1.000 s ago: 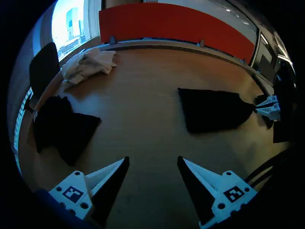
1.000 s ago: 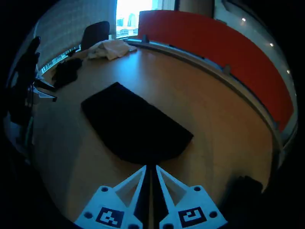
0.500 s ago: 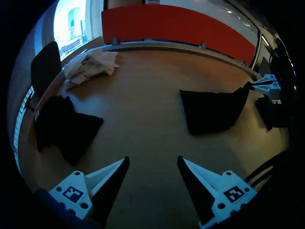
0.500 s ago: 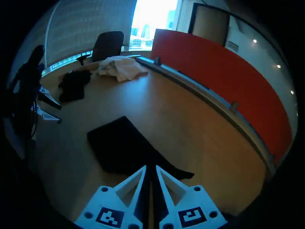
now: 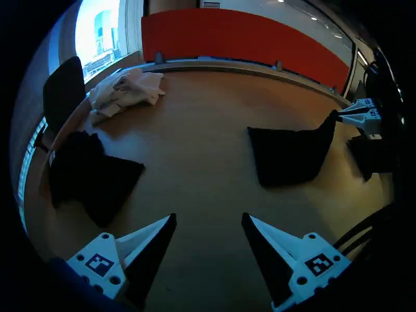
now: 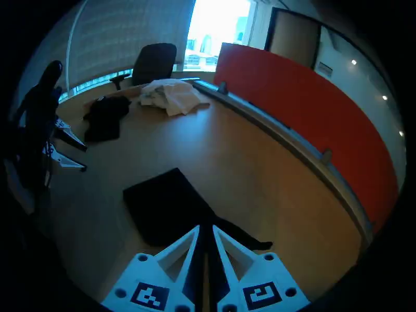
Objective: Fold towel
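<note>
Behind the wooden worktop (image 5: 197,119) stands a red wall (image 5: 239,36). The black towel (image 5: 288,156) lies near the middle of the worktop, with one corner lifted. The right gripper (image 6: 206,230) pinches that corner tight. The left gripper (image 5: 208,217) is wide apart and holds nothing. The towel looks soft, light and floppy, so it will likely sag. Another corner looks like the best place to grab.

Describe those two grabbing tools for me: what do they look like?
Both the left tool and right tool have two white, wedge-shaped fingers tapering to points, with black inner faces. Each finger carries a square black-and-white marker. Dark cables run beside the left one.
</note>
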